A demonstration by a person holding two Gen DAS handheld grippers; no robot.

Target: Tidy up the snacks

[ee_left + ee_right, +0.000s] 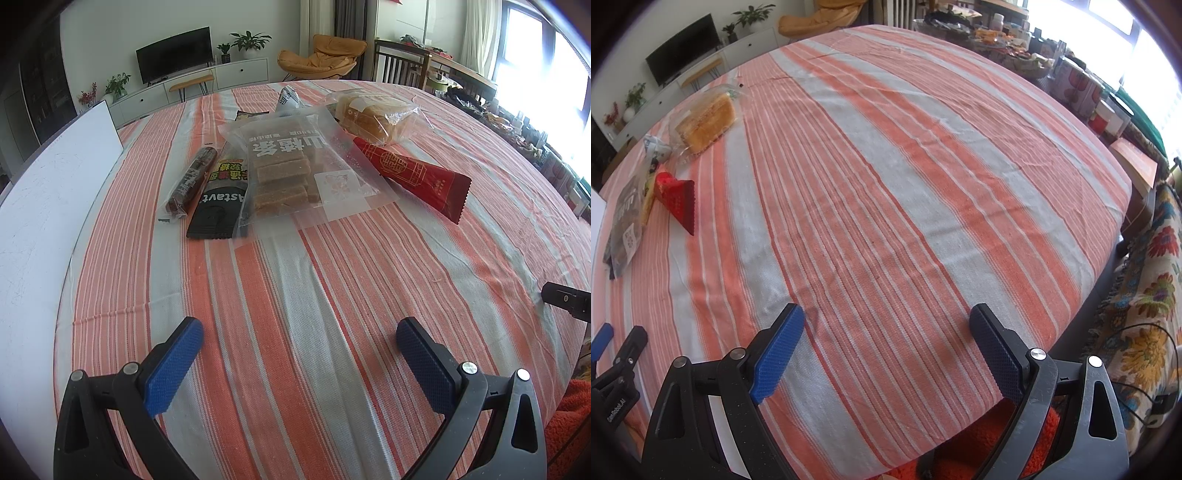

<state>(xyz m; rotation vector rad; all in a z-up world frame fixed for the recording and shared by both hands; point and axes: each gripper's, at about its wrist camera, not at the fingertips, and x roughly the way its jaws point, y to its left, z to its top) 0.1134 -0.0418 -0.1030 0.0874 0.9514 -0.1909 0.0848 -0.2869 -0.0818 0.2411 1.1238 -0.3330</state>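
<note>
clear hawthorn bag [295, 173], red packet [417, 177], bread [376, 112], flat

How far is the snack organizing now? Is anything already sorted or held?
Nothing looks sorted yet. The clear bag of brown bars, the black packet, the dark sausage stick, the red packet and the bagged bread lie in a loose overlapping cluster. In hand: nothing; the left gripper and right gripper are open and empty. All the sorting is left.
</note>
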